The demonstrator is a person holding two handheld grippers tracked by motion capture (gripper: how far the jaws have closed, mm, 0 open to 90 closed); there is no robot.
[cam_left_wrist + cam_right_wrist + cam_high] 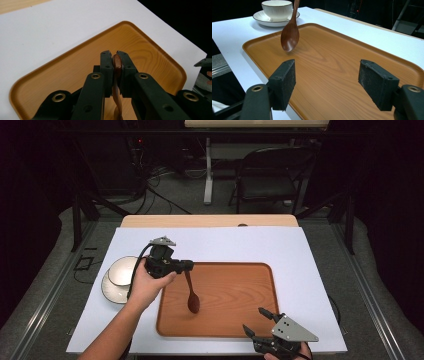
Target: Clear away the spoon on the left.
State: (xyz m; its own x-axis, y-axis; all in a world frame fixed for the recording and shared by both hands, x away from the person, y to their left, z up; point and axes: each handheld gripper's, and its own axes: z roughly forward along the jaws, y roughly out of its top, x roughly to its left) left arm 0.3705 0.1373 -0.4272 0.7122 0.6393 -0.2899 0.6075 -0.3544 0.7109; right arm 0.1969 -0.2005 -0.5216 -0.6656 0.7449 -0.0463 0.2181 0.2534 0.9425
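Observation:
My left gripper (pixel 187 266) is shut on the handle of a dark wooden spoon (pixel 192 296), whose bowl hangs down just above the left part of the wooden tray (pixel 260 270). In the left gripper view the spoon's handle (pixel 117 65) is pinched between the left gripper (pixel 113 53) jaws over the tray (pixel 155 60). The right gripper (pixel 254 321) is open at the tray's near right edge, nothing between its fingers. In the right gripper view the right gripper (pixel 326 80) looks across the tray (pixel 342 55) at the hanging spoon (pixel 290 36).
A white bowl (pixel 124 270) stands on a white saucer (pixel 112 292) left of the tray, on the white table cover (pixel 240 245). The bowl (pixel 277 8) and saucer (pixel 262 18) also lie beyond the tray. A folding chair (pixel 267 180) stands behind the table.

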